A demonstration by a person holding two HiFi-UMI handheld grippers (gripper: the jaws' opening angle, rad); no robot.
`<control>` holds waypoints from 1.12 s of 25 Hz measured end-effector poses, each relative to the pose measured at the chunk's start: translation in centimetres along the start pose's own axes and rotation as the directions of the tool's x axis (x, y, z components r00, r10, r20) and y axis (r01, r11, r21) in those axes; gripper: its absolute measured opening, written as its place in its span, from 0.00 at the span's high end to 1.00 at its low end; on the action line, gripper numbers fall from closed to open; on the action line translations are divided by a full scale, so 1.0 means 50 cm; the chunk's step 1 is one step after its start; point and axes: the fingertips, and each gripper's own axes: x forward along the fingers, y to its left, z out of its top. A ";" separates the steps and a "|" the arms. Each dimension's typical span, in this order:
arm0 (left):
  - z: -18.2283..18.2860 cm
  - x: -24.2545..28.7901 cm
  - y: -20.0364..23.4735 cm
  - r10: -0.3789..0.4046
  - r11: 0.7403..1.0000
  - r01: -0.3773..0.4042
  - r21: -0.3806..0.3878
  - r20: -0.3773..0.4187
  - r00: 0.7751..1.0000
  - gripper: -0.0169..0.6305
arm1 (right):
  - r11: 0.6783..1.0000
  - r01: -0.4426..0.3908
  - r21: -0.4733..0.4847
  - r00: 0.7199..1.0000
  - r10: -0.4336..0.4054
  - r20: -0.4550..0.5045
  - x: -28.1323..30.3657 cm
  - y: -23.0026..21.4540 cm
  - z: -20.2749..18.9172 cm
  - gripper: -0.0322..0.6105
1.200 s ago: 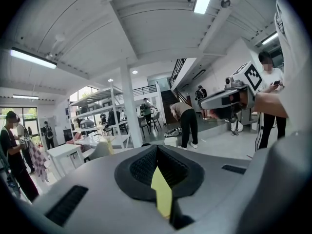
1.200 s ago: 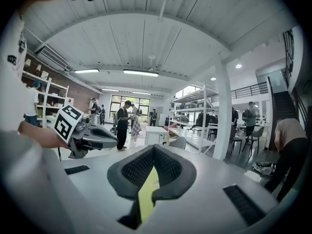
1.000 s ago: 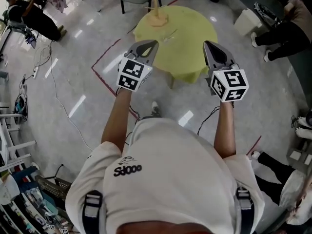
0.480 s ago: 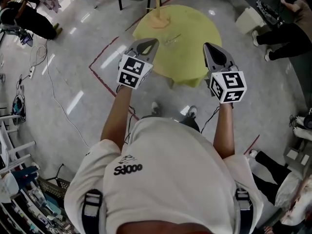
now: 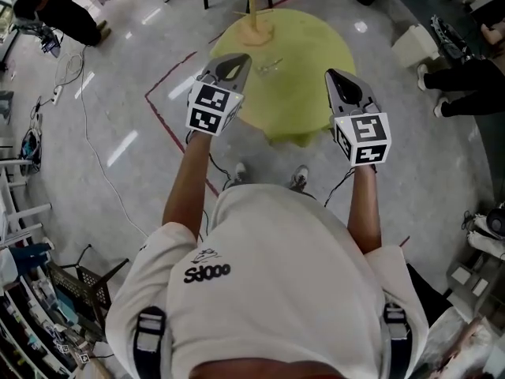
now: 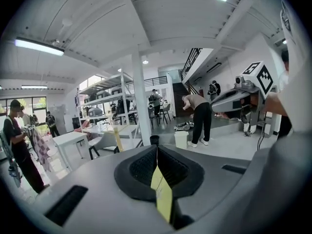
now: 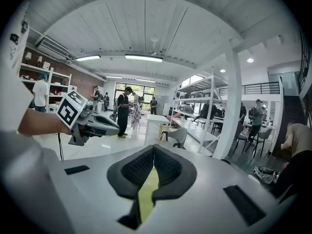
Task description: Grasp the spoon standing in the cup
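Glossy grey floor [image 5: 118,144] crossed by red tape lines [image 5: 163,85]; ahead, a round table [image 5: 316,54] under a yellow-green cloth. At the cloth's far side, a wooden stand [image 5: 256,10], upright on its base. Nearer the middle, a small pale glinting thing [image 5: 271,64], too small to tell as cup or spoon.

Against the table's near-left edge in the head view, the left gripper [image 5: 239,60], tip close to that glinting thing but clear of it. Pads [image 6: 144,167] pressed together in its own view, nothing between.

Against the near-right edge, the right gripper [image 5: 332,75], well apart from the glinting thing. Pads [image 7: 137,167] likewise closed tight on nothing.

Off to the right on the floor, a white box [image 5: 413,46].
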 end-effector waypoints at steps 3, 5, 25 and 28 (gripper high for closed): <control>-0.012 0.042 -0.011 0.005 1.000 -0.005 0.007 -0.041 0.999 0.93 | 1.000 -0.014 0.006 1.000 0.014 -0.006 0.006 -0.034 -0.016 0.91; -0.024 0.075 -0.019 0.001 1.000 -0.001 0.010 -0.073 0.997 0.93 | 1.000 -0.020 0.015 1.000 0.020 -0.013 0.011 -0.057 -0.031 0.91; -0.262 0.345 -0.061 -0.139 0.990 0.134 -0.038 -0.365 0.921 0.77 | 0.993 -0.030 0.111 0.989 0.046 -0.144 0.102 -0.139 -0.174 0.91; -0.298 0.377 -0.062 -0.145 0.989 0.141 -0.041 -0.411 0.900 0.78 | 0.993 -0.016 0.114 0.984 0.036 -0.172 0.103 -0.150 -0.192 0.91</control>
